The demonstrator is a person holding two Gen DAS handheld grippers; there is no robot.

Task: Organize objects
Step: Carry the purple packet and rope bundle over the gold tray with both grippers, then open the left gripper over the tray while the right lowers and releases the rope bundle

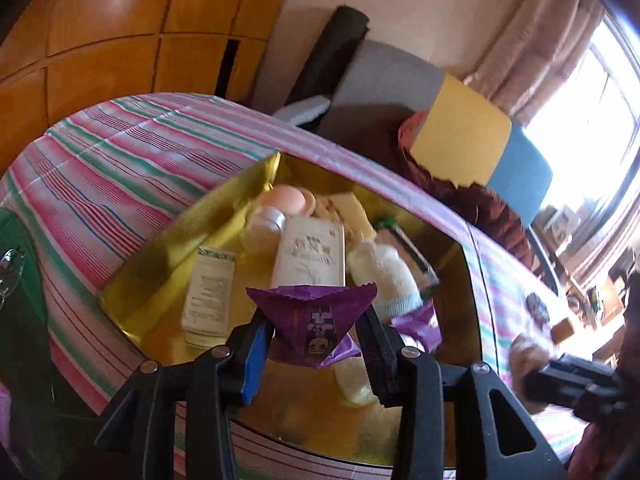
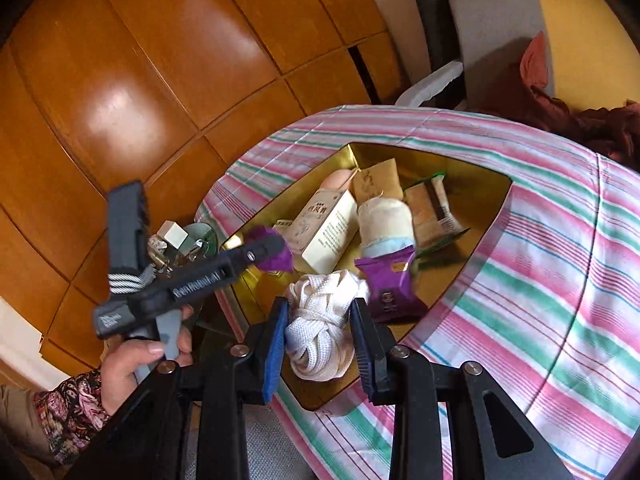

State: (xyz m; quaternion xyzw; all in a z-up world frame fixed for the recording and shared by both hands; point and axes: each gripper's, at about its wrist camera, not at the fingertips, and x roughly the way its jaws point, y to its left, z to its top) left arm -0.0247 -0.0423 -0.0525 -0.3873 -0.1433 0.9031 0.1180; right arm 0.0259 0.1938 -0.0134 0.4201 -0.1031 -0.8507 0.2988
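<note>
Purple foil, crinkled and folded to a point, is what the left gripper (image 1: 316, 336) pinches: a small snack packet (image 1: 314, 322) with a printed face, held above the near part of a shallow gold tray (image 1: 160, 248). The tray's lining is glossy and mirror-like, its walls low and angled, and it sits on a pink, green and white striped cloth (image 1: 112, 168).

Lying in the tray are a tall cream carton (image 1: 310, 252) with dark lettering, a narrower white leaflet-style box (image 1: 208, 296), a small frosted jar (image 1: 266, 226), a peach-coloured round compact (image 1: 282, 198), a fuzzy cream sock with a pale blue cuff (image 1: 384, 276) and a clear-wrapped biscuit pack (image 2: 434, 210). A second purple packet (image 2: 390, 286) rests near the tray's front edge.

From the right wrist view, the right gripper (image 2: 320, 336) is closed on a bundle of flat white woven lace (image 2: 320, 328), coiled and knotted, held over the tray's near corner. Glossy orange-brown wood panelling (image 2: 140, 80) fills the background.
</note>
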